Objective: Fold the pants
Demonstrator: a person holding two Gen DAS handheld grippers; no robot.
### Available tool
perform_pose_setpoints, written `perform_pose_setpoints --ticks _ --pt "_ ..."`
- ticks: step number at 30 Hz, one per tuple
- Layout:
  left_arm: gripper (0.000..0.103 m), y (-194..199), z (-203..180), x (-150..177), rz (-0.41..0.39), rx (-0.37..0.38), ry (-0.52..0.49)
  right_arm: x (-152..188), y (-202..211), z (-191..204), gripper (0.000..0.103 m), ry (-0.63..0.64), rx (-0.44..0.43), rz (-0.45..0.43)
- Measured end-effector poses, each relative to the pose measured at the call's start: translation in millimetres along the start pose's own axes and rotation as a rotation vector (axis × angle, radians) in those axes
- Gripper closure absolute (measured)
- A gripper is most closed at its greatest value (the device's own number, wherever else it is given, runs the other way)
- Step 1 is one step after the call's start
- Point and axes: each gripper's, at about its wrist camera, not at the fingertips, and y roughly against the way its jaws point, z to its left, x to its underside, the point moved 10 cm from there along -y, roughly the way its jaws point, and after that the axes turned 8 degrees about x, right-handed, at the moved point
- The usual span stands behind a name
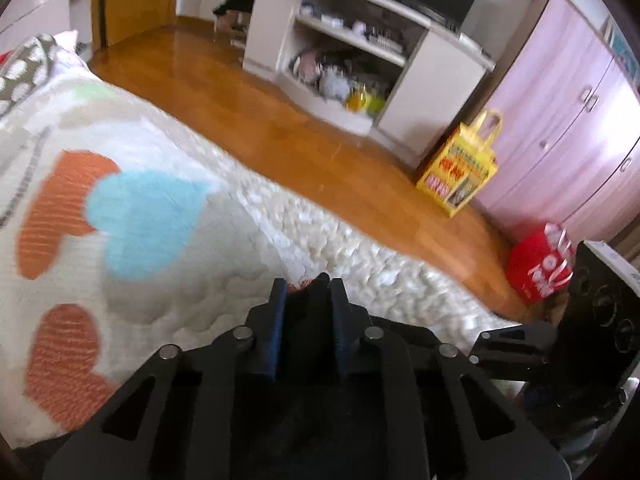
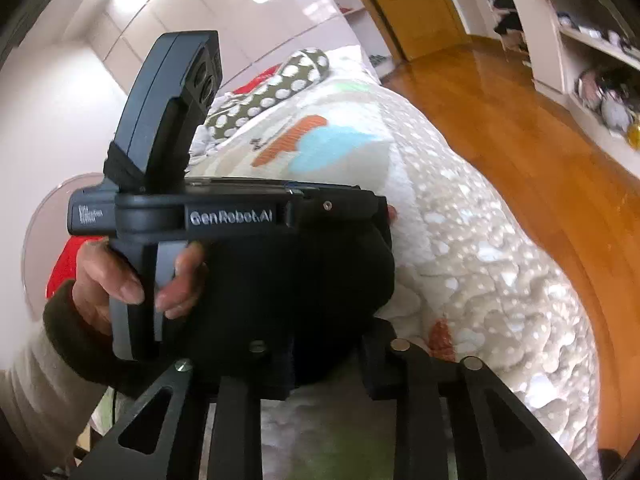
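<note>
The left gripper (image 1: pixel 306 284) points steeply down over the bed (image 1: pixel 160 208), its jaws narrow and pinching a fold of the dark pants (image 1: pixel 316 292). The left hand (image 2: pixel 120 276) wraps the handle (fingers curled around it). The right gripper (image 2: pixel 326 372) tilts down beside it, jaws narrow; whether it grips the pants is unclear.

I see a bed (image 1: pixel 328 240) under a heart-print quilt (image 1: pixel 132 216), a polka-dot pillow (image 2: pixel 280 84) at its far end.
</note>
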Motion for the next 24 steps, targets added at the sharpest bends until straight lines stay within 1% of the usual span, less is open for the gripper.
perform_pose_setpoints --ticks 4,6,8,9,11,12,13,14,15,16,17,18,19,20,21,22,23,24 --pt "0.085 55 5 -4 -0.079 -0.024 0.009 -25 27 36 0.081 0.085 -0.034 -0.068" --pt "0.085 85 10 0 -0.11 -0.044 0.032 -36 38 64 0.081 0.145 -0.067 -0.095" --pt "0.084 121 22 13 -0.134 -0.09 0.073 -39 45 96 0.081 0.209 -0.105 -0.108" --pt "0.082 133 28 21 -0.14 -0.117 0.093 -37 46 113 0.081 0.244 -0.132 -0.106" --pt "0.08 167 47 44 -0.163 -0.199 0.149 -27 43 147 0.081 0.311 -0.19 -0.094" --pt "0.066 180 56 56 -0.174 -0.233 0.178 -19 38 164 0.081 0.345 -0.221 -0.076" --pt "0.055 193 68 71 -0.184 -0.27 0.225 -8 30 180 0.081 0.38 -0.242 -0.055" --pt "0.039 209 82 88 -0.204 -0.296 0.284 3 20 194 0.081 0.415 -0.252 -0.032" --pt "0.036 218 92 100 -0.222 -0.3 0.326 16 8 208 0.08 0.447 -0.266 -0.001" --pt "0.036 227 99 116 -0.234 -0.3 0.379 29 -6 217 0.074 0.466 -0.28 0.035" --pt "0.036 234 104 131 -0.233 -0.3 0.423 44 -23 226 0.07 0.479 -0.281 0.086" --pt "0.035 238 107 142 -0.23 -0.303 0.453 60 -36 230 0.056 0.487 -0.273 0.142" --pt "0.035 242 108 155 -0.222 -0.308 0.484 71 -45 234 0.045 0.485 -0.272 0.191" --pt "0.032 245 107 165 -0.211 -0.311 0.503 81 -47 238 0.045 0.472 -0.294 0.24" --pt "0.029 247 105 175 -0.196 -0.312 0.52 85 -40 241 0.045 0.461 -0.34 0.261" --pt "0.029 249 100 184 -0.178 -0.308 0.534 84 -29 243 0.045 0.459 -0.374 0.254" --pt "0.027 250 96 192 -0.165 -0.299 0.547 80 -10 238 0.044 0.47 -0.393 0.218" --pt "0.025 251 88 201 -0.151 -0.286 0.565 70 6 233 0.038 0.481 -0.394 0.173"
